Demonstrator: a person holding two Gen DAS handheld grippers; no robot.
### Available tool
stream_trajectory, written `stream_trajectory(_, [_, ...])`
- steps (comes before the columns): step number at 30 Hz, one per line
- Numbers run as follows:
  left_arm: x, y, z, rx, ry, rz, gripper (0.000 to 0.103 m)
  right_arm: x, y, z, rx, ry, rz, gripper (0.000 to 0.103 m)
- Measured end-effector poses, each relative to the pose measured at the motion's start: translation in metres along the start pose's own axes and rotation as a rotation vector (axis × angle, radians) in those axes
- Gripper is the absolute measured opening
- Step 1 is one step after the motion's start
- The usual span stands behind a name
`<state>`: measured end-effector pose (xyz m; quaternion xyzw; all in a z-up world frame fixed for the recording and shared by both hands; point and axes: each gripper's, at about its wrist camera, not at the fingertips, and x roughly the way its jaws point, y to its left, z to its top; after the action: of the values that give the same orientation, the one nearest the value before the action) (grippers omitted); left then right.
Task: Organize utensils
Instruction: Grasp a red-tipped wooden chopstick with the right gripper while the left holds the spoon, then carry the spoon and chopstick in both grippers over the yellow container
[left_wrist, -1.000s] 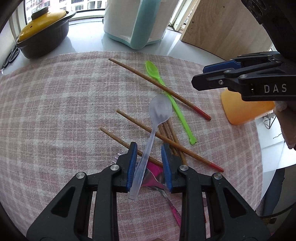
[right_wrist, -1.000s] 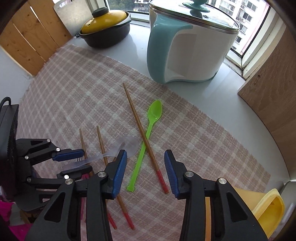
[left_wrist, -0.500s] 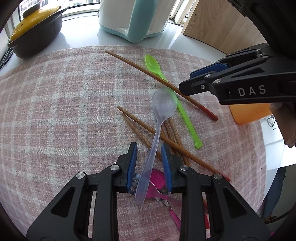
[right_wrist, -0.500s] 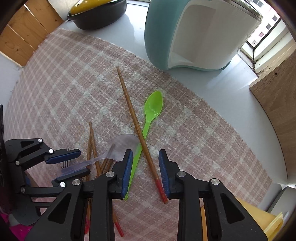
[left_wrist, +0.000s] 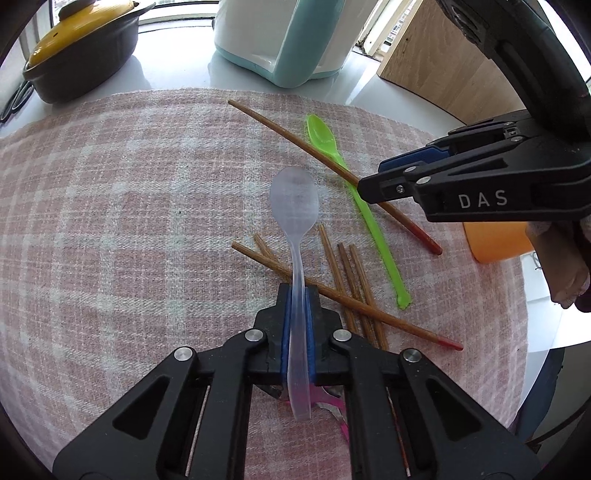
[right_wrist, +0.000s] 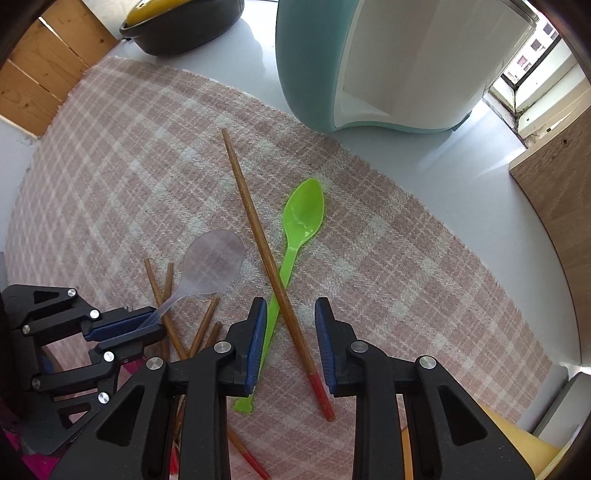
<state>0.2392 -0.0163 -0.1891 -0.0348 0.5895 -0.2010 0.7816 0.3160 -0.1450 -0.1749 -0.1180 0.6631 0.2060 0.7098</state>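
The left gripper (left_wrist: 297, 314) is pinching the handle of a see-through plastic spoon (left_wrist: 295, 206) in the lower middle of the left wrist view. Its jaws are pressed tight on the handle. The round bowl of the spoon is sticking out toward the middle of the picture, above the pink checked cloth (left_wrist: 110, 221) that is covering the pale counter (left_wrist: 177, 77).

In the right wrist view, the right gripper (right_wrist: 290, 332) is sitting at the bottom middle, pointing down at the cloth. Its jaws are spread a little. A long brown wooden chopstick with a red tip (right_wrist: 266, 258) and the thin handle of a bright green plastic spoon (right_wrist: 299, 225) are lying between the jaws, crossing each other. The blue pads are not touching them.

More brown wooden chopsticks (left_wrist: 347, 273) are lying in a loose bunch, just beside the left gripper. Something pink (left_wrist: 341, 428) is peeking out under that gripper, but it is too hidden to tell what it is.

At the top of the left wrist view, a dark pot with a yellow lid (left_wrist: 81, 51) is sitting on the upper left, and a white and light blue jug (left_wrist: 284, 37) is standing in the upper middle.
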Motion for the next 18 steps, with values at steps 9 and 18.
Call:
stream_trajectory(9, [-0.004, 0.003, -0.001, -0.020, -0.009, 0.001, 0.005, 0.014, 0.005, 0.007, 0.003, 0.013, 0.006, 0.008])
stream_trajectory(18, [-0.013, 0.007, -0.009, -0.042, -0.026, -0.005, 0.005, 0.005, -0.003, 0.004, 0.030, -0.011, 0.024, 0.005])
